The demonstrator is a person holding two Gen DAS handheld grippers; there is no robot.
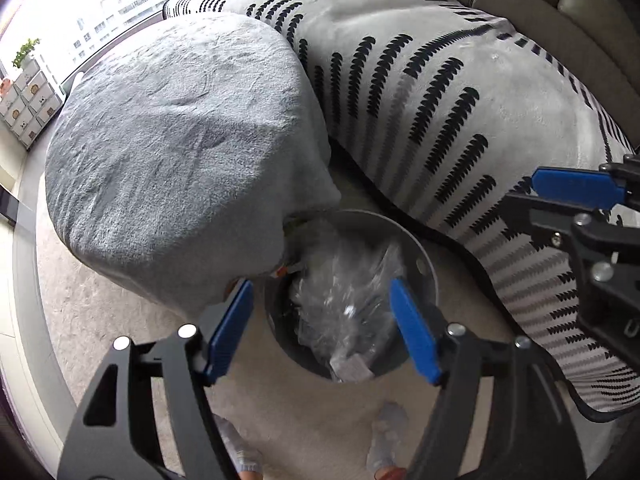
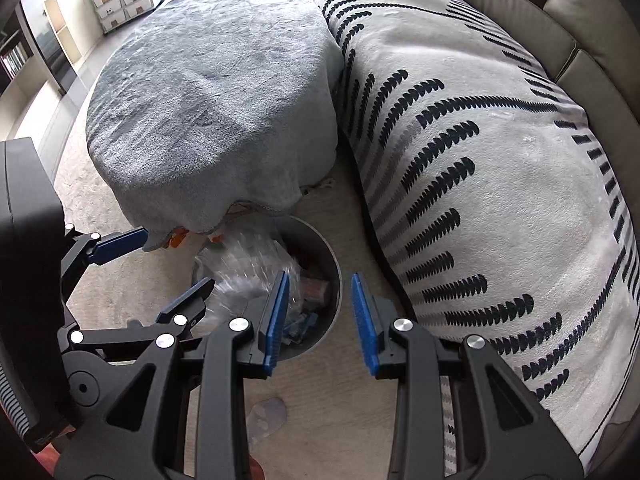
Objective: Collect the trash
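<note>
In the left wrist view, the left gripper (image 1: 322, 330) is hovering over a round grey trash bin (image 1: 426, 264) standing on the pale carpet (image 1: 92, 320), its blue pads spread wide and gripping nothing, while a crumpled clear plastic bag (image 1: 344, 300) is lying inside the bin, between and below the pads. The bin is sitting just beside a grey blanket-draped mound (image 1: 180, 140) and near a patterned cushion (image 1: 440, 100); the right gripper is showing at the right edge. In the right wrist view, the right gripper (image 2: 320, 320) is hanging partly open and empty (nothing between its pads) above the bin's near rim (image 2: 334, 312), and the clear bag (image 2: 248, 268), blurred, is filling the bin's left side beside the left gripper's finger (image 2: 188, 296).
</note>
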